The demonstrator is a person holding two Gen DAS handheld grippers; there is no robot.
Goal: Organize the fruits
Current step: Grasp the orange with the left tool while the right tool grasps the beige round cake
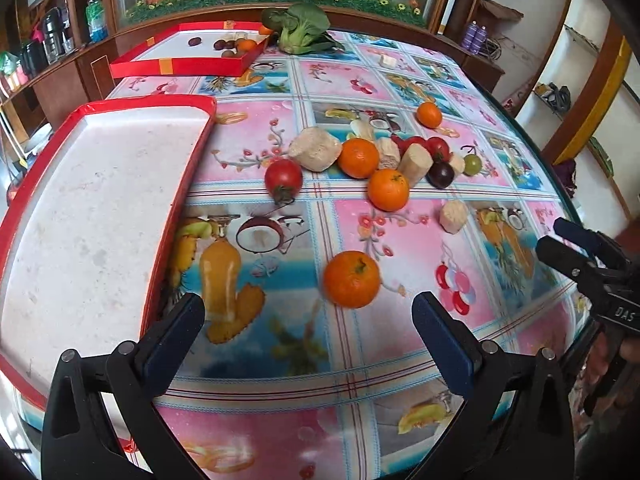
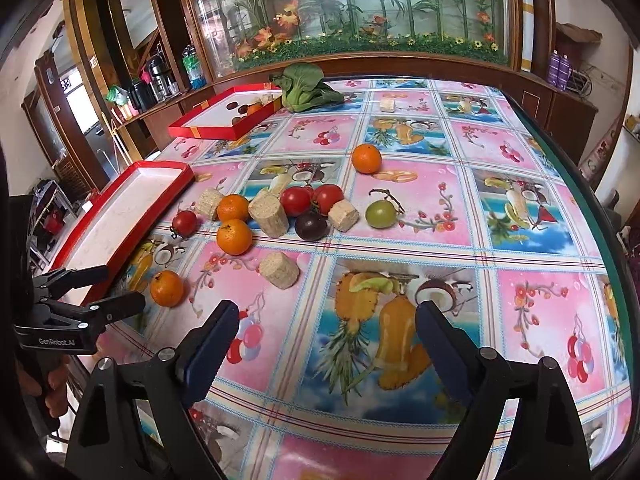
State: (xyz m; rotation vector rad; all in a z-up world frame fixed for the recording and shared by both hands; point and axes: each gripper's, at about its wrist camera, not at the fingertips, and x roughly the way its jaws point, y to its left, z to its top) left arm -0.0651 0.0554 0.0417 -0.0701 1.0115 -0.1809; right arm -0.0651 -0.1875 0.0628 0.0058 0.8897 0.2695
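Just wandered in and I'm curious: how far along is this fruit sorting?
Barely started. The far red tray already holds a few pieces; the near red tray holds nothing. Nothing is in hand: the left gripper and right gripper are both open, the left one facing the closest orange. The main pile of oranges, tomatoes and pale chunks remains loose on the tablecloth.

place: home dining room | oilcloth table (image 2: 460,184); wooden cabinets (image 2: 568,108); thermos flasks (image 2: 160,76)
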